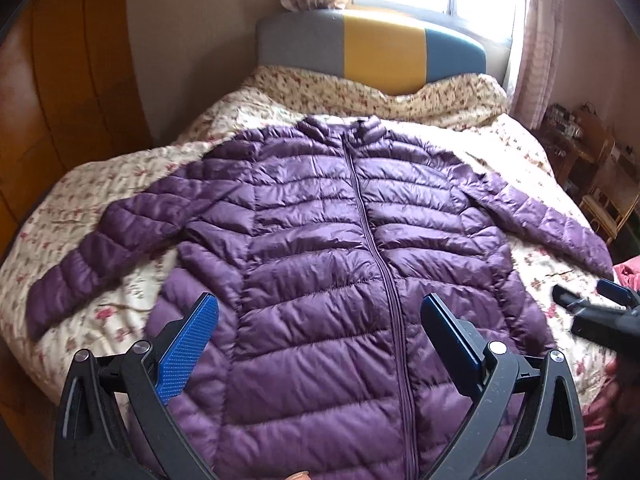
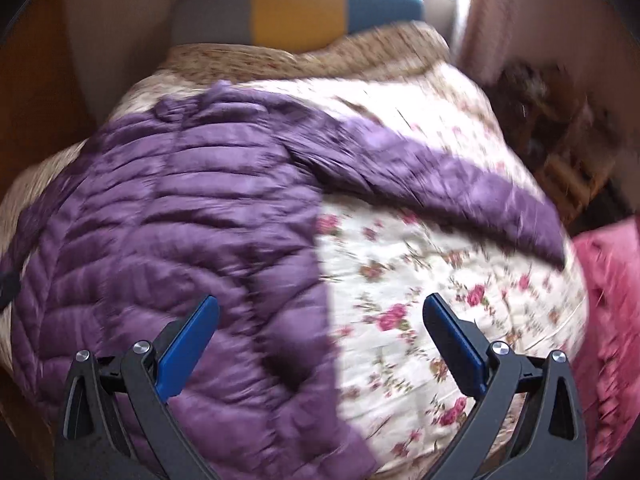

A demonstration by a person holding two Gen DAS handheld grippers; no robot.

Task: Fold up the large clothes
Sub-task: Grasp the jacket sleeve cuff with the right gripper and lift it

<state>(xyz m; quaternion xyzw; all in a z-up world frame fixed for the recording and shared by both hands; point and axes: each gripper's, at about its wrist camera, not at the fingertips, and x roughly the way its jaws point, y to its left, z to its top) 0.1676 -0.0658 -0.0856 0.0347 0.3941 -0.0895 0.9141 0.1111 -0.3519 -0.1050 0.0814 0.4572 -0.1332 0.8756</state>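
Item: one purple jacket [image 1: 320,232], quilted, zipped shut, lying flat and face up on the flowered bedspread [image 1: 80,208]. Its collar points toward the headboard [image 1: 376,52], its hem toward us, so its long axis runs straight away from both tools.

Left to right, we count:

- Left sleeve [image 1: 100,240], one, spread outward and angled down to the bed's left side.
- Our left gripper [image 1: 320,320], one, fingers spread wide, holding nothing, poised over the lower body of the jacket near the zip [image 1: 372,240].
- Right sleeve [image 2: 460,184], one, stretched out to the right across the bedspread.
- Our right gripper [image 2: 320,320], one, fingers likewise spread and empty, over the jacket's right side edge, one finger above purple cloth and the other above bare bedspread. Its picture is blurred.
- Pink cloth [image 2: 608,300], one heap, at the far right edge of the bed; we cannot tell what it is.

We judge no fold is made yet. The right sleeve lies ahead and to the right of our right gripper, which is the nearer tool to it; the left sleeve lies well left of our left gripper.
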